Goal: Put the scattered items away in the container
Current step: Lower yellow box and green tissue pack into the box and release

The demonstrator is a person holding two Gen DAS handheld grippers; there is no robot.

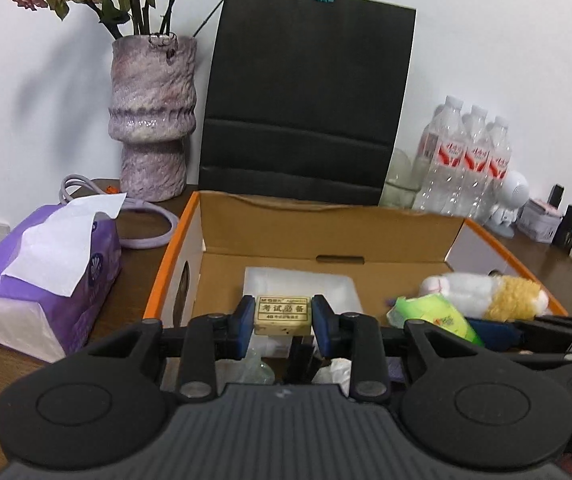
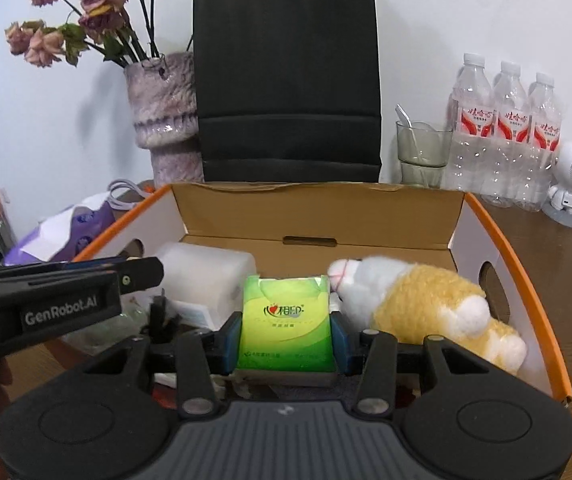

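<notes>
An open cardboard box with orange edges [image 1: 326,232] [image 2: 318,212] stands in front of me. My left gripper [image 1: 283,314] is shut on a cream eraser [image 1: 283,315] and holds it over the box's near left part. My right gripper [image 2: 286,332] is shut on a green tissue pack [image 2: 286,326], also seen in the left wrist view [image 1: 432,314], over the box's middle. A white and yellow plush toy [image 2: 426,304] [image 1: 486,294] lies inside the box on the right. A white foam block [image 2: 205,280] [image 1: 298,284] lies inside on the left. The left gripper's body shows at the left of the right wrist view [image 2: 61,300].
A black paper bag [image 1: 306,96] stands behind the box, with a purple vase of dried roses [image 1: 151,120] to its left. A purple tissue pack [image 1: 41,280] and a cable [image 1: 145,220] lie left of the box. Water bottles [image 2: 506,136], a glass [image 2: 422,152] and a white figurine [image 2: 570,180] stand at the right.
</notes>
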